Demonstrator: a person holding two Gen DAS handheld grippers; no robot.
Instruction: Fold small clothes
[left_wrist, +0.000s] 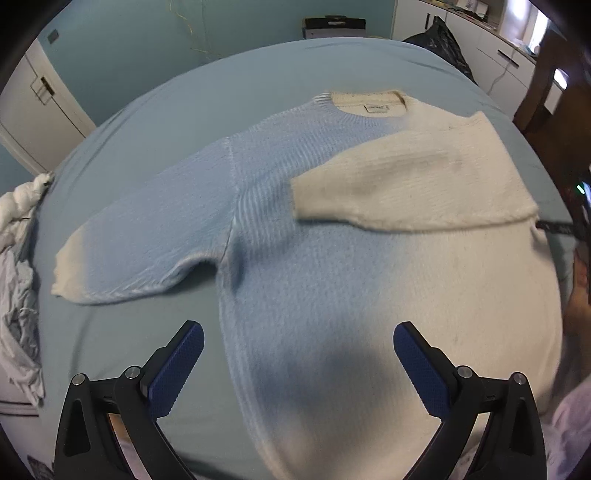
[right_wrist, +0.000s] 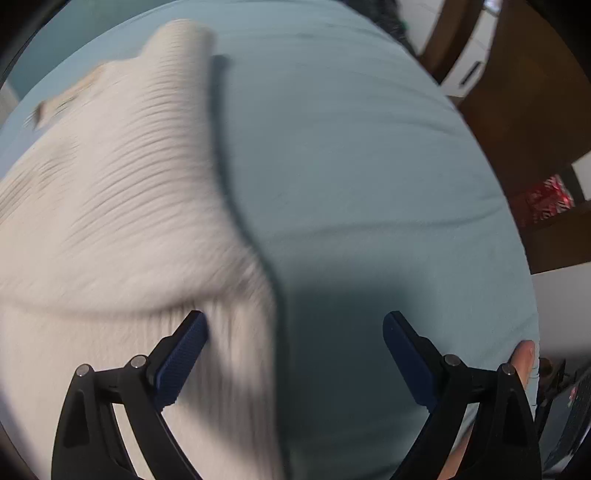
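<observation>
Both tongs (left_wrist: 298, 338) (right_wrist: 294, 328) agape over sweater (left_wrist: 332, 240)

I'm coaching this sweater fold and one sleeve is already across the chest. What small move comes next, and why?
Probably close the open left gripper on the sweater side edge below the left sleeve, which lies spread on the bed sheet.

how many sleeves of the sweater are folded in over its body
1. The right-hand sleeve lies folded across the sweater; the left-hand sleeve is spread out flat on the bed sheet.
</observation>
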